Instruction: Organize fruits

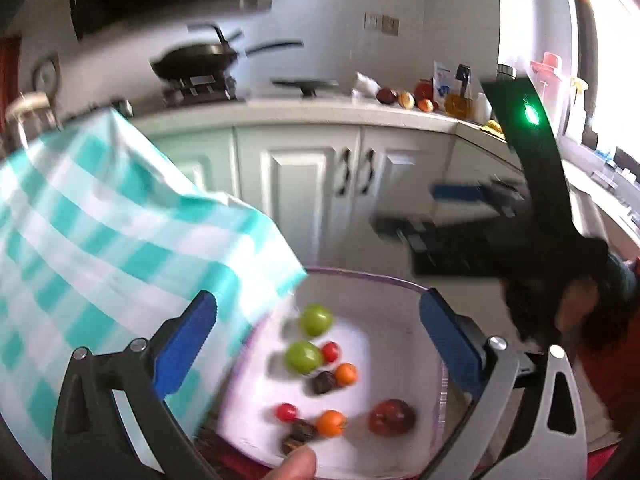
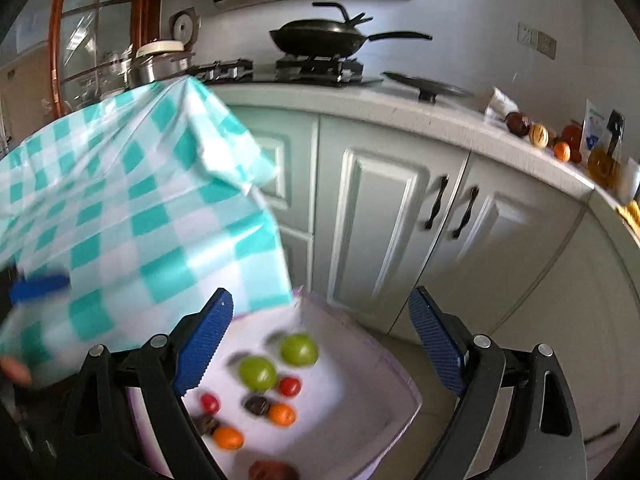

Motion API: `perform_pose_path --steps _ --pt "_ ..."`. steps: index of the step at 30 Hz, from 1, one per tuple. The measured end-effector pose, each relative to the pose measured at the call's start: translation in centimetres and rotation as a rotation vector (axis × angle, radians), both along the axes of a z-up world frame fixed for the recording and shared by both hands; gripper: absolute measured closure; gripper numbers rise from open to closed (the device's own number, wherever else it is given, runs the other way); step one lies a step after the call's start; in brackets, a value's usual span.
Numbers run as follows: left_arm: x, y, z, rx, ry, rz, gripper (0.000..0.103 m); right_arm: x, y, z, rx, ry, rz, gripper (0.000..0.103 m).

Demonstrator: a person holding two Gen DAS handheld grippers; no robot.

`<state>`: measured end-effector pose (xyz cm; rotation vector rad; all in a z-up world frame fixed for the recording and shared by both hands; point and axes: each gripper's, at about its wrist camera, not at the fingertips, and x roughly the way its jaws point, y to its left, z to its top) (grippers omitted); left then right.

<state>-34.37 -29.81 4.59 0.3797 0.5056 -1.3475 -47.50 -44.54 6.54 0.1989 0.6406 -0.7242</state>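
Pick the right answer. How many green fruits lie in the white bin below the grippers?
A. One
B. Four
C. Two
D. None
C: two green fruits lie side by side in the bin, among smaller red, orange and dark fruits; the left wrist view shows the same pair.
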Motion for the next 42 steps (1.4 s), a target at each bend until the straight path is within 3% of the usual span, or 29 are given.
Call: perform_pose_path --steps 2,6,10,15,18,22,25,42 --pt "-0.3 0.5 0.2 0.026 -0.064 0.07 0.002 -0.6 1.0 -2.4 0.036 0.02 -0.031 0.016" --pt "0.6 0.8 -1.2 0.125 -0.09 0.229 0.002 -1.5 2.2 -8.3 0.113 0.053 -0.116 0.016" --pt "1.3 -0.1 -5.2 0.222 -0.099 0.277 0.002 -1.5 2.6 -12.2 0.168 0.086 -0.22 0.016" --pt "0.8 -1.2 -10.1 0.386 -0.13 0.227 0.002 0.2 1.6 -16.7 0.284 0.216 -0.304 0.018" --pt "0.8 -2.2 -13.2 0.507 -0.081 0.185 0.002 0.3 1.2 -19.1 0.369 0.263 -0.315 0.018" --pt "0.8 -2.9 -16.1 0.618 -0.012 0.131 0.002 -0.1 0.8 -20.5 0.389 0.287 -0.33 0.018" --pt "0.6 -3.0 -17.0 0.649 -0.013 0.117 0.002 0.0 0.5 -21.2 0.414 0.298 -0.33 0.018" --pt "1.0 -2.9 -17.0 0.649 0.016 0.118 0.002 1.1 0.7 -22.3 0.448 0.32 -0.291 0.018"
